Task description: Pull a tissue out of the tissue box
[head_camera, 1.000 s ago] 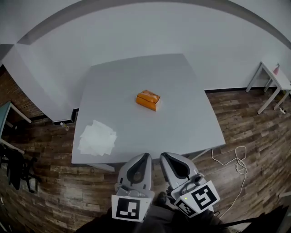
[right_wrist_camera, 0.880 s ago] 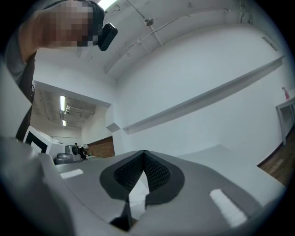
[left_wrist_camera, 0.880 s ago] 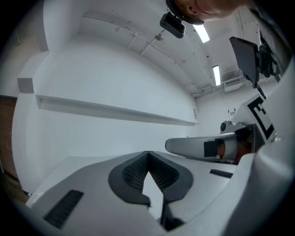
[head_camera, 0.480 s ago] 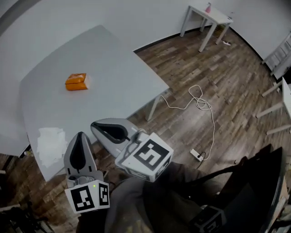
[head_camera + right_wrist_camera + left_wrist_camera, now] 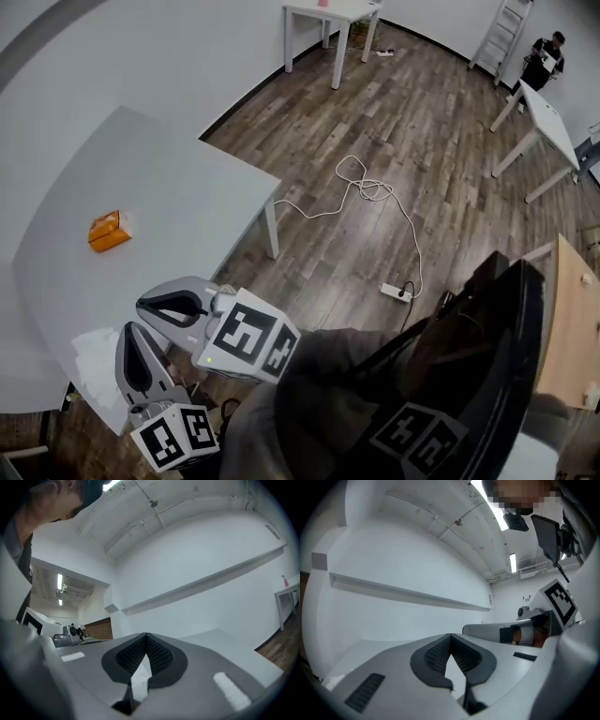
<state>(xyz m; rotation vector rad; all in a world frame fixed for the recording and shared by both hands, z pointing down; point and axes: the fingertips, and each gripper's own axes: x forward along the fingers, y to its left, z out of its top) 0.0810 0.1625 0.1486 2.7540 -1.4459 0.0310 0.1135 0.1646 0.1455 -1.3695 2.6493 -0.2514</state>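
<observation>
Tissue pack (image 5: 108, 232), orange, sits on the white table (image 5: 187, 178) with nothing touching it. Both grippers are held side by side near the table's edge, close to the person's body and well apart from the pack. Left gripper (image 5: 131, 337): jaws clenched, ribbed pads (image 5: 436, 654) meeting at the tips, nothing between them. Right gripper (image 5: 150, 306): same, jaws closed tip to tip on nothing. Heap of loose white tissues (image 5: 97, 354) lies at the table's edge, next to the left gripper in the head view. Most of that view is wood floor (image 5: 394, 122): a white cable (image 5: 361, 190) runs to a power strip (image 5: 397, 292). Farther off are a small white side table (image 5: 333, 13), a ladder (image 5: 494, 33) and a second person (image 5: 544, 54) beside another white table (image 5: 548, 117). Both gripper views look level at a white wall with a long ledge (image 5: 408, 592).
</observation>
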